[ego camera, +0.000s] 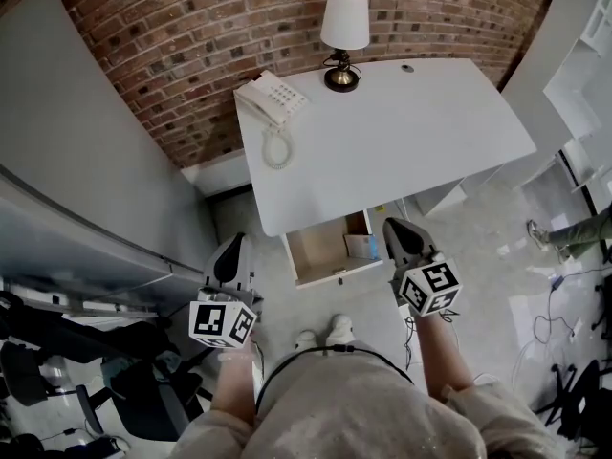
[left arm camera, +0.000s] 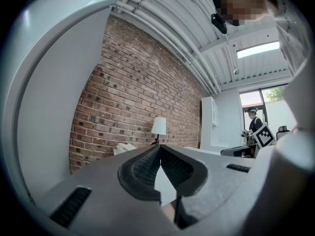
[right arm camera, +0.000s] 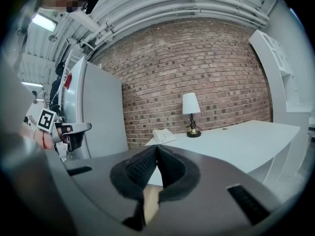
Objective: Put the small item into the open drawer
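We hold left gripper (ego camera: 232, 247) and right gripper (ego camera: 396, 229), jaws together and empty, either side of the open drawer (ego camera: 320, 249); telephone (ego camera: 272, 98) and lamp (ego camera: 344, 36) stand at the desk's (ego camera: 411, 132) back edge.

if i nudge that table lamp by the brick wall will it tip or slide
The lamp probably tips if pushed high: it has a wide shade over a thin stem and a small base. Pushed low, it may slide on the smooth white desk. The pale shade may be fabric and could dent.
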A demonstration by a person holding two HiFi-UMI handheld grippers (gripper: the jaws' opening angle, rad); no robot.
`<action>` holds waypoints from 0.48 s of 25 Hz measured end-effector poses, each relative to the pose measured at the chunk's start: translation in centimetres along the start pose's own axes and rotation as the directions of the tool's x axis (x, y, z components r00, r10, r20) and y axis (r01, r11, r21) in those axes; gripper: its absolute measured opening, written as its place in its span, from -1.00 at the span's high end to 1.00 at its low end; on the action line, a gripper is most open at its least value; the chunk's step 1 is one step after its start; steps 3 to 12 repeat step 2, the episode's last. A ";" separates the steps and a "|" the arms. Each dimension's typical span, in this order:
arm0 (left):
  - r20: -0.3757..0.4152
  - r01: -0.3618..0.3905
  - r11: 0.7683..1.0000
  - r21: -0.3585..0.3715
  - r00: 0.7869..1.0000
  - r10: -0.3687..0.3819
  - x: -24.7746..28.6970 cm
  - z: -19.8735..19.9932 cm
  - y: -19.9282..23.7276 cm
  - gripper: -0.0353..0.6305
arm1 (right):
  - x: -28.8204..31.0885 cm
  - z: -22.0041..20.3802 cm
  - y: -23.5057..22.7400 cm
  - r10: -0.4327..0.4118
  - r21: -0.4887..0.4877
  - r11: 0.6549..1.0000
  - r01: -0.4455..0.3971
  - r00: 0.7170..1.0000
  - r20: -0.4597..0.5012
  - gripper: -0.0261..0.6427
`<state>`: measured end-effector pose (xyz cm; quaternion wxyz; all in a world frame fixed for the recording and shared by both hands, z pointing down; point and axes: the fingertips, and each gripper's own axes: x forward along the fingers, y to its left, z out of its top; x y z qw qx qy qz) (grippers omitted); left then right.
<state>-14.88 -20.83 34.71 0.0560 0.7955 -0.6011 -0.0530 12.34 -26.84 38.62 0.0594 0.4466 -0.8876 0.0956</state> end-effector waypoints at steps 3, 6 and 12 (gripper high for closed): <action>0.001 0.001 1.000 0.000 1.000 -0.001 0.1 -0.1 0.1 0.88 | 0.2 0.0 0.0 0.001 0.002 1.000 -0.001 1.000 -0.001 0.91; 0.001 0.001 1.000 0.000 1.000 -0.001 0.1 -0.1 0.1 0.88 | 0.2 0.0 0.0 0.001 0.002 1.000 -0.001 1.000 -0.001 0.91; 0.001 0.001 1.000 0.000 1.000 -0.001 0.1 -0.1 0.1 0.88 | 0.2 0.0 0.0 0.001 0.002 1.000 -0.001 1.000 -0.001 0.91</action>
